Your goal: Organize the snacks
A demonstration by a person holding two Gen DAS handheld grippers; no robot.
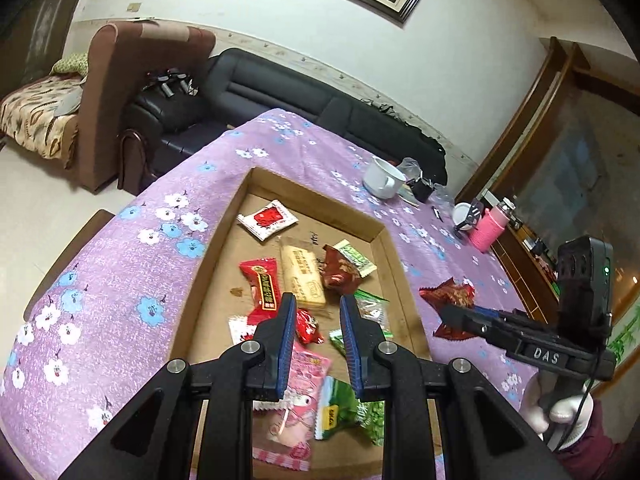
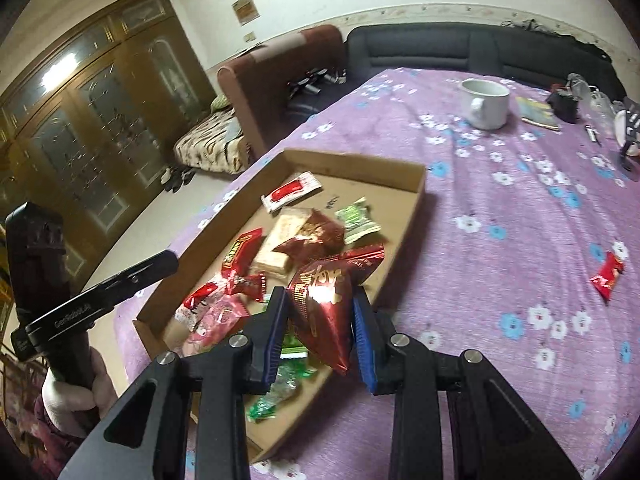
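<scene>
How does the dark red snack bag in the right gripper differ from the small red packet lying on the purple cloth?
The dark red snack bag is held between the right gripper fingers, near the cardboard tray; the small red packet lies flat on the purple cloth, away from the tray. The bag looks puffy and larger; the packet looks flatter and smaller. Both are shiny red wrappers.

You have a white mug (image 2: 485,103) standing on the purple flowered tablecloth (image 2: 500,240), with a small book (image 2: 538,113) just beside it. Past the table's far edge you see a dark sofa (image 1: 280,92), a brown armchair (image 1: 120,92) and a wooden glass-door cabinet (image 2: 100,112) along the wall
</scene>
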